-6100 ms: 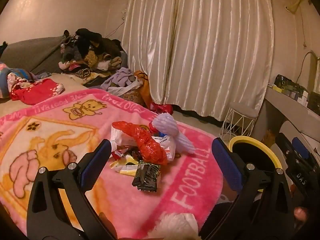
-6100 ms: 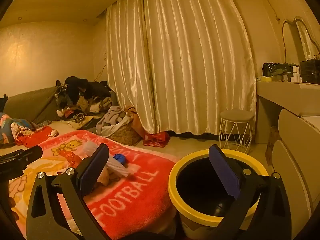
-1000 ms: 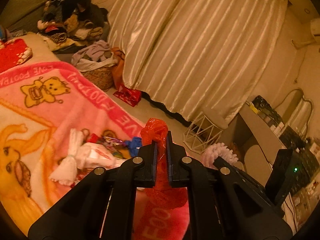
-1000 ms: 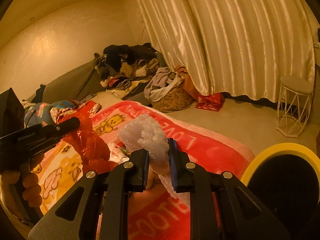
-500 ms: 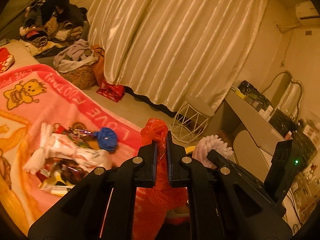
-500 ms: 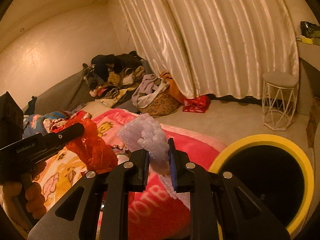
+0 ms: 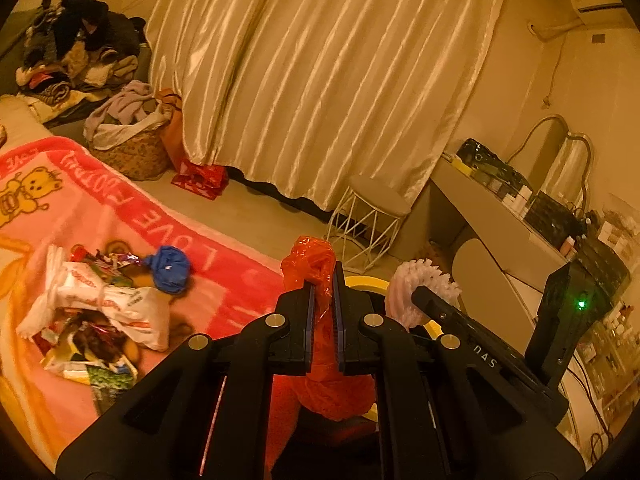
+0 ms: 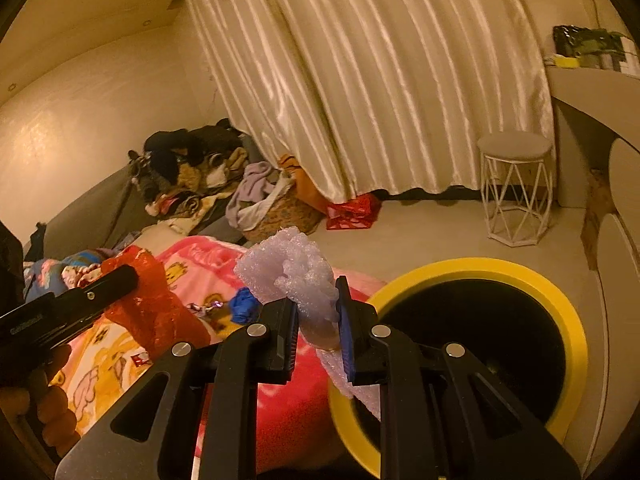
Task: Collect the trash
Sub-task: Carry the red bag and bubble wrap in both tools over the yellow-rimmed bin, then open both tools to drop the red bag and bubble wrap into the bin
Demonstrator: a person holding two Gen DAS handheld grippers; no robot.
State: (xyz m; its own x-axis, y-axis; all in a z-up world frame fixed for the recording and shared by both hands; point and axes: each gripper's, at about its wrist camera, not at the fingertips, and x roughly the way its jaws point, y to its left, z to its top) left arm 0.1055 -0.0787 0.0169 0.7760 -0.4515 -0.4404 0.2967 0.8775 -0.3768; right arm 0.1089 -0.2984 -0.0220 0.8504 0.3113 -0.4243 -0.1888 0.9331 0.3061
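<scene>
While clamped narrow in the left gripper (image 7: 322,312), crumpled red plastic bag (image 7: 316,264) hanging between the blue pads; pinched likewise in the right gripper (image 8: 318,320), white bubbly foam wrap (image 8: 292,268), just short of the round yellow-rimmed black bin (image 8: 472,268). Farther off on the pink cartoon blanket (image 7: 120,216), loose wrappers (image 7: 100,320) and a blue crumpled wad (image 7: 170,268); beyond, white wire stool (image 8: 516,188) and cream satin curtains (image 8: 380,80).
</scene>
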